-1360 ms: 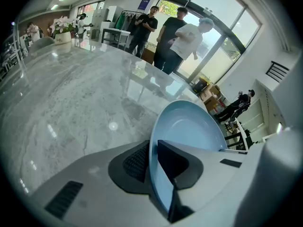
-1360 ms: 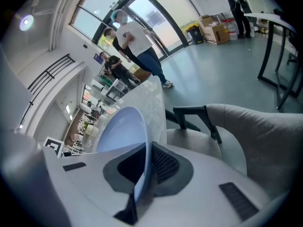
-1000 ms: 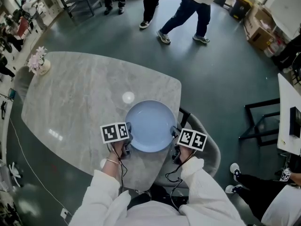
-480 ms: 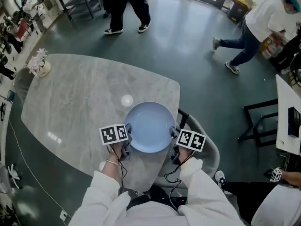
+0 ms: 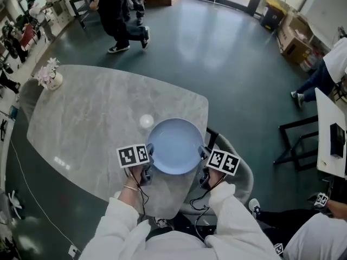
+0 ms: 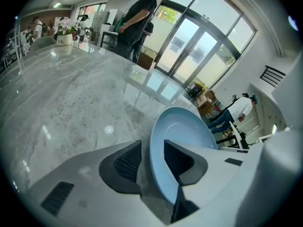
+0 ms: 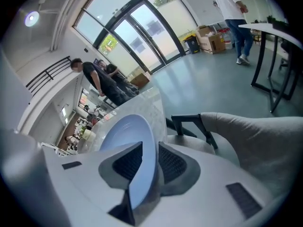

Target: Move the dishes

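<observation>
A round light-blue plate [image 5: 174,145] hangs level over the near edge of the grey marble table [image 5: 92,118], held from both sides. My left gripper [image 5: 147,156] is shut on the plate's left rim and my right gripper [image 5: 204,157] on its right rim. In the left gripper view the plate [image 6: 187,138] runs edge-on between the ribbed pads of the left gripper [image 6: 152,159]. In the right gripper view the plate [image 7: 124,132] likewise stands between the two pads of the right gripper [image 7: 150,161].
A small vase of pink flowers [image 5: 50,76] stands at the table's far left. A grey upholstered chair [image 5: 241,169] sits just right of the table edge, under my right hand. A black table frame [image 5: 295,140] is further right. A person [image 5: 116,10] walks beyond the table.
The plate and both grippers have stayed almost in the same place. People in the background have walked across the floor.
</observation>
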Demonstrator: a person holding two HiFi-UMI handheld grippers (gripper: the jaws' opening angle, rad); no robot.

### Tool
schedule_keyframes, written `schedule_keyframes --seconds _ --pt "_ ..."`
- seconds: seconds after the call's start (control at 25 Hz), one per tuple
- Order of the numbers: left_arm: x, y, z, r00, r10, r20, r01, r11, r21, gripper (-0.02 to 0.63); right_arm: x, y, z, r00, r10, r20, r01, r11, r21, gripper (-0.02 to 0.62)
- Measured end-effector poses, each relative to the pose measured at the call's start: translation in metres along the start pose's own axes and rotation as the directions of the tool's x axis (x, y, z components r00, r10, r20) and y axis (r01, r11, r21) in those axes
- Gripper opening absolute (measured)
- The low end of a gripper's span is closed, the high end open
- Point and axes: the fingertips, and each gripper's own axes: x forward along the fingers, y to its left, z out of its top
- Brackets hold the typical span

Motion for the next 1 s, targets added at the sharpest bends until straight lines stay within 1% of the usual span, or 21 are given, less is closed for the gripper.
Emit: schedule_keyframes --seconds 0.16,0.32,0.6,0.72,0.88,1.0 --pt "-0.014 -0.003 0.003 1.000 -0.011 0.021 0.011 1.000 0.017 0.133 -0.011 0.003 -0.003 1.000 -0.011 0.021 0.011 1.000 0.010 0.156" --pt "-0.031 -0.010 -0.004 0.999 -0.025 0.034 0.024 0.999 0.035 0.133 -0.027 0.007 -0.010 0.999 -0.008 0.042 0.007 1.000 0.012 0.155" --pt "-0.069 -0.027 -0.016 0.995 -0.050 0.082 0.045 0.997 0.064 0.132 -0.059 0.022 -0.024 0.996 0.017 0.083 -0.020 0.999 0.029 0.155" --pt "-0.089 -0.034 -0.022 0.991 -0.074 0.109 0.065 0.995 0.079 0.132 -0.075 0.029 -0.035 0.994 0.034 0.100 -0.039 0.998 0.050 0.150" --pt "-0.116 -0.044 -0.030 0.985 -0.105 0.138 0.087 0.988 0.131 0.127 -0.094 0.042 -0.045 0.991 0.035 0.132 -0.036 0.999 0.002 0.137" --pt "-0.138 -0.048 -0.045 0.982 -0.116 0.148 0.090 0.981 0.170 0.109 -0.110 0.053 -0.062 0.989 0.040 0.143 -0.039 0.999 -0.013 0.125"
